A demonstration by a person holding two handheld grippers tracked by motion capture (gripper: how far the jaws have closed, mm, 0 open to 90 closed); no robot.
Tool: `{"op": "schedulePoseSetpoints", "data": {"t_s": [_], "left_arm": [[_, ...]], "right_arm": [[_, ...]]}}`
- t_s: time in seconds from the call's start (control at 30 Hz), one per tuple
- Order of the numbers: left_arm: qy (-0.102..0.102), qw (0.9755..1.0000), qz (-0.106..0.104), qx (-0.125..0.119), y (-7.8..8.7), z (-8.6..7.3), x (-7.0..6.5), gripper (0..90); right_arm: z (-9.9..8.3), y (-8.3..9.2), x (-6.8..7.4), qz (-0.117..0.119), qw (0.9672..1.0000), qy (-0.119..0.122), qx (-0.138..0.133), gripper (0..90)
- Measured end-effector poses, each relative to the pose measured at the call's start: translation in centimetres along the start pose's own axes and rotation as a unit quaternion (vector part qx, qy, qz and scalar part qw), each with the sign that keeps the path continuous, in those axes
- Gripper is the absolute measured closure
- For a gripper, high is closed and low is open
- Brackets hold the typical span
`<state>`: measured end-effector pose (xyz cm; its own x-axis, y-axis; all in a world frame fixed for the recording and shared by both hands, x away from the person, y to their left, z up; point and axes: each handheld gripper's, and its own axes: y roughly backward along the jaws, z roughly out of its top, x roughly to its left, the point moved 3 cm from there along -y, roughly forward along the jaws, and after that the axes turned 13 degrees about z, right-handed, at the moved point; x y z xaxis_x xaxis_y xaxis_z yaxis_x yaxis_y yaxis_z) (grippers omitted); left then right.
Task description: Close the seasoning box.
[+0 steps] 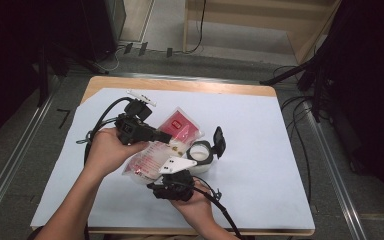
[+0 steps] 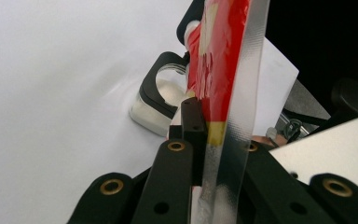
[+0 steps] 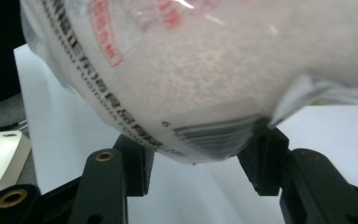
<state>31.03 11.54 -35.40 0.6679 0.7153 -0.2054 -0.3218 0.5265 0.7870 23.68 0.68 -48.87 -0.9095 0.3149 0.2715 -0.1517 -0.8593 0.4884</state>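
The left gripper [image 1: 166,137] pinches the bag [image 1: 155,150] flat at its sealed edge, while the right gripper [image 1: 172,167], half-spread, clamps its full bottom, tilting it over the open container [image 1: 200,155] on the table [image 1: 260,150], probably to pour.

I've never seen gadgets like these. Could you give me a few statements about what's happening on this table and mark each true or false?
1. Both tongs hold the same bag. True: the left tongs pinch its flat sealed edge, and the right tongs grip its bulging end.
2. The bag is empty. False: it bulges with pale grains.
3. A white jar with its black lid flipped open stands beside the bag. True.
4. The bag lies flat on the table. False: it is held up off it.
5. The bag's top is blue. False: it is red.
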Motion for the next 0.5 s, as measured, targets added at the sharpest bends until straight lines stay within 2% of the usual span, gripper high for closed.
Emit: {"op": "schedulePoseSetpoints", "data": {"t_s": [0.23, 0.47, 0.5], "left_arm": [[-0.011, 0.9999, 0.001, -0.011, 0.7, -0.1, 0.3, 90.0], [-0.009, 0.9998, -0.004, -0.018, 1.3, -0.2, 0.6, 90.0], [-0.017, 0.9997, -0.003, -0.016, 1.4, -0.2, 0.8, 90.0]], "right_arm": [[0.0, 0.5, -0.8, -0.014, 0.9998, -0.007, -0.009, 50.0], [0.0, 0.9, -1.6, -0.020, 0.9993, -0.026, -0.016, 50.2], [0.0, 1.0, -1.7, -0.020, 0.9992, -0.030, -0.016, 50.5]]}}
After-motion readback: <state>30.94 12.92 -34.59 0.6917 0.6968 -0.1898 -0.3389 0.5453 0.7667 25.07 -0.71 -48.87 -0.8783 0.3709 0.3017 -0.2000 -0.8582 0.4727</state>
